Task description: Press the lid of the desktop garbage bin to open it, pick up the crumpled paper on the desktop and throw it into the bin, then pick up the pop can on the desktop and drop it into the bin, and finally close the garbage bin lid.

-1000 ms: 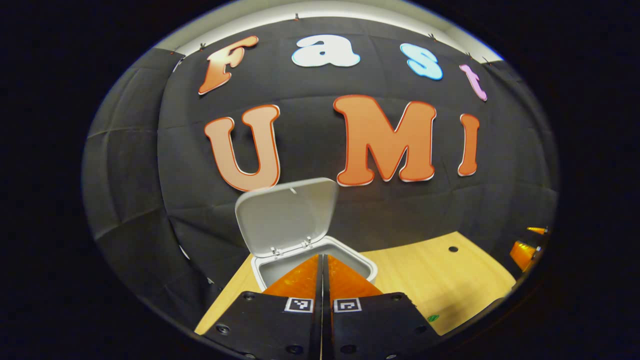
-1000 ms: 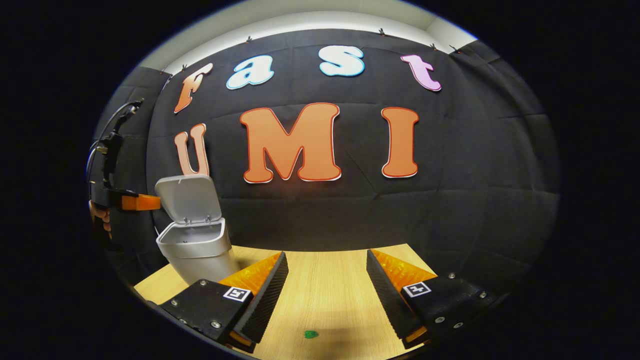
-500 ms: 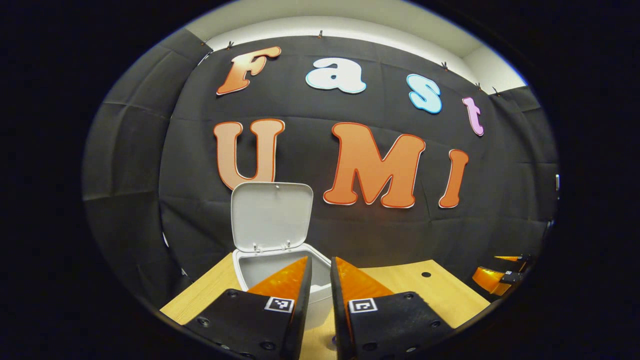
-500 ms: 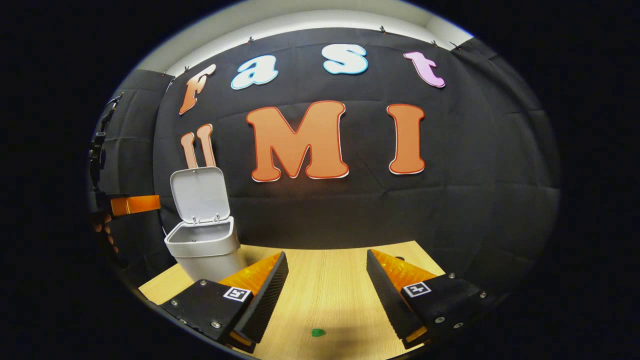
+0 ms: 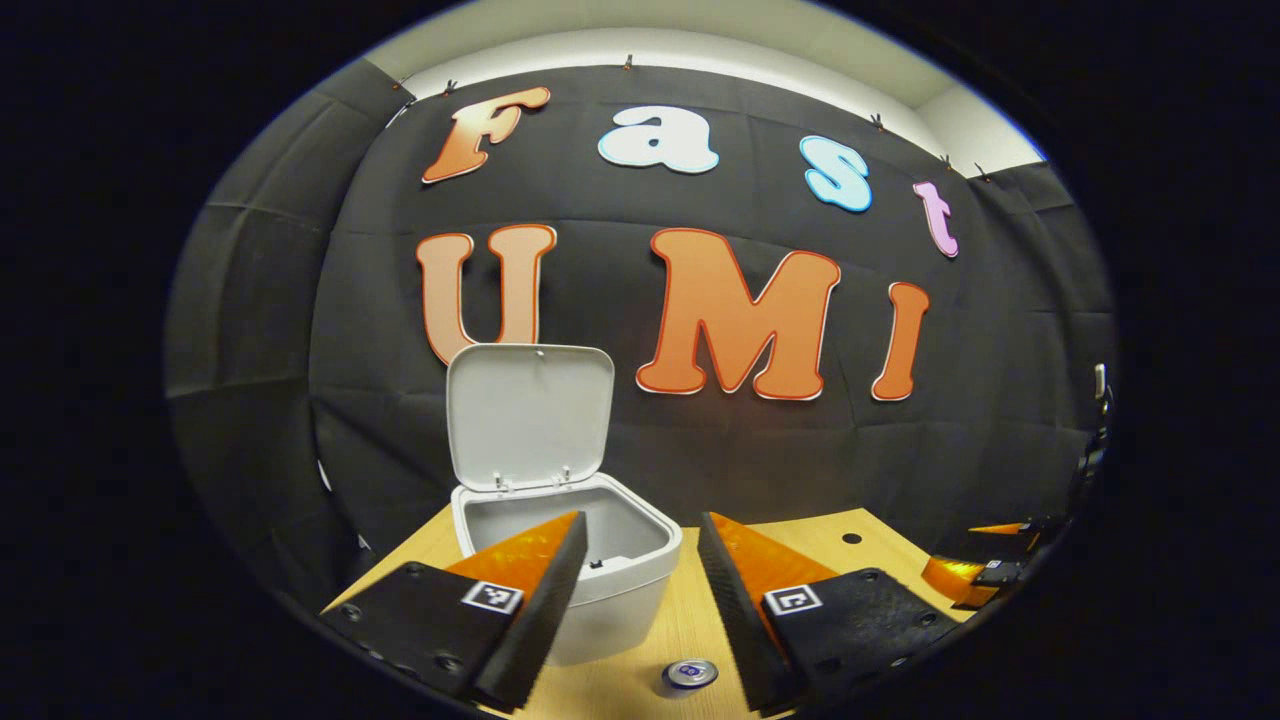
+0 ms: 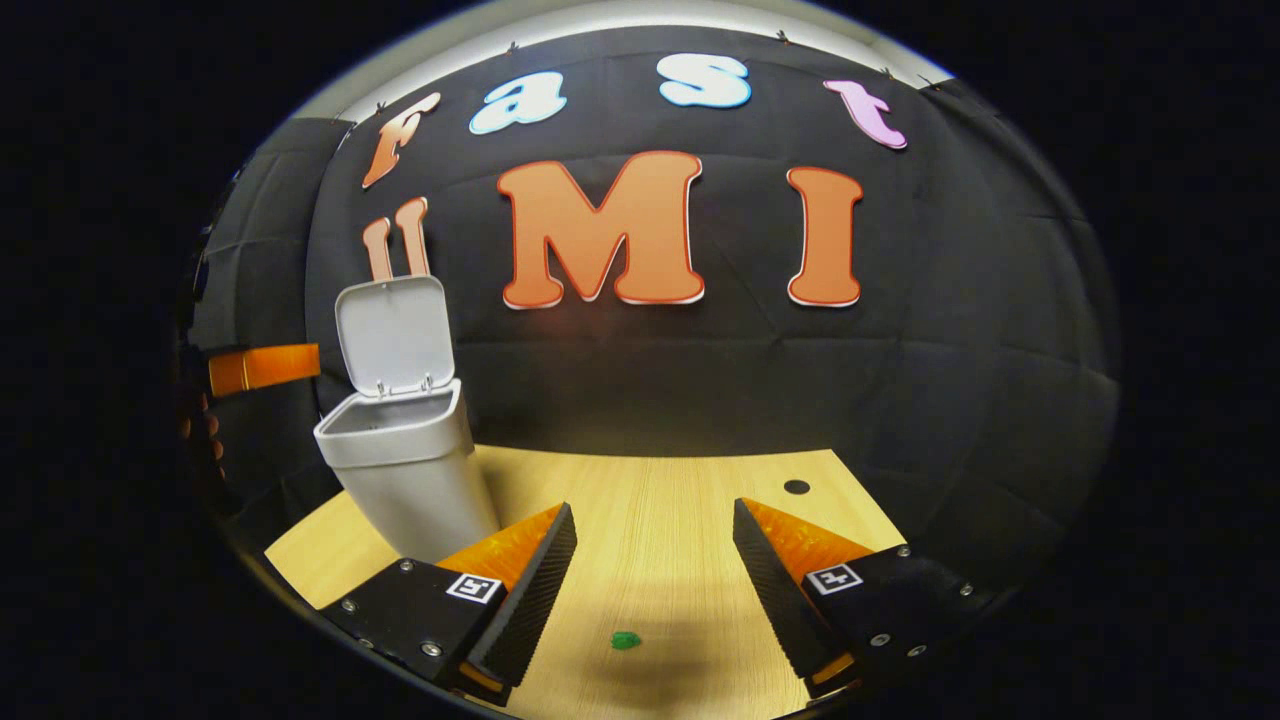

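1. the bin (image 5: 590, 560) stands on the tabletop (image 5: 860, 560) with its lid (image 5: 528, 415) tilted up and back, so the mouth is open to the top.
2. the can (image 5: 690, 674) stands upright on the tabletop, its top facing up, so its long axis is vertical. it sits just in front of the bin, low in the left gripper view.
3. the left gripper (image 5: 630, 580) has its fingers spread with nothing between them. the can lies below the gap between them, a little toward the right finger, and closer to the camera than the fingertips.
4. the right gripper (image 6: 650, 570) also has its fingers spread and empty. it hovers over bare tabletop with a small green mark (image 6: 626, 640) under it, and the bin is off to its left.
5. i judge that the left gripper is the nearer one to the can. it probably needs to go down and a little back, so that the fingers close on the can's sides.
6. i cannot see the crumpled paper, so i cannot tell if it is inside the bin.
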### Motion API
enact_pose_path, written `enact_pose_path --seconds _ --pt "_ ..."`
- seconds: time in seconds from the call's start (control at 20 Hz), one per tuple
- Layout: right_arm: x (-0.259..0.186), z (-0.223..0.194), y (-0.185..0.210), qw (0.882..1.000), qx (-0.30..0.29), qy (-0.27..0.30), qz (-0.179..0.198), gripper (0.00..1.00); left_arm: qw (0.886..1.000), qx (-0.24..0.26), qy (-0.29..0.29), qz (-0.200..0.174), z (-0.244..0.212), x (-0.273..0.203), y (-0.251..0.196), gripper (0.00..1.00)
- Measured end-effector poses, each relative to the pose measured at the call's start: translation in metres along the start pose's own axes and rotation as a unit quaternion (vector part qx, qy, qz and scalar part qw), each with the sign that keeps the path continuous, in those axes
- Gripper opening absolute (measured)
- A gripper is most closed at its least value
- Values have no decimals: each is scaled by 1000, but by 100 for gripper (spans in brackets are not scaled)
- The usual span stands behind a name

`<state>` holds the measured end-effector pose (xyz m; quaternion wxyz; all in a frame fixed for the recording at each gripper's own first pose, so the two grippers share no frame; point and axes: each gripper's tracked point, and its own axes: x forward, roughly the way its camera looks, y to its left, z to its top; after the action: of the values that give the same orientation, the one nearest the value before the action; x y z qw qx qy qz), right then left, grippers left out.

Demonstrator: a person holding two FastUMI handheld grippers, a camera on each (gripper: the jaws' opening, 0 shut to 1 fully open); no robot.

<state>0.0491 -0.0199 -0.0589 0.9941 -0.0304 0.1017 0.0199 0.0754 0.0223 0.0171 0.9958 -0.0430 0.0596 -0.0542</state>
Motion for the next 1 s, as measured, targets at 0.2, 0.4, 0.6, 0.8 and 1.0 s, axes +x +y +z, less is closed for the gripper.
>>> enact_pose_path --seconds 0.2,0.4,0.6,0.8,1.0 --pt "12 -48 1 998 -9 62 6 95 1000 1 9 -4 -12 5 1 89" --pt "24 -97 6 992 -10 122 13 95 1000 4 9 -1 -17 5 10 94" --pt "37 -149 20 981 7 189 33 95 1000 14 18 9 -26 5 28 95" --pt "50 -191 25 967 20 252 34 95 999 14 35 26 -37 4 51 94" --pt "63 -214 38 954 18 297 38 96 997 12 56 44 -51 4 77 95"
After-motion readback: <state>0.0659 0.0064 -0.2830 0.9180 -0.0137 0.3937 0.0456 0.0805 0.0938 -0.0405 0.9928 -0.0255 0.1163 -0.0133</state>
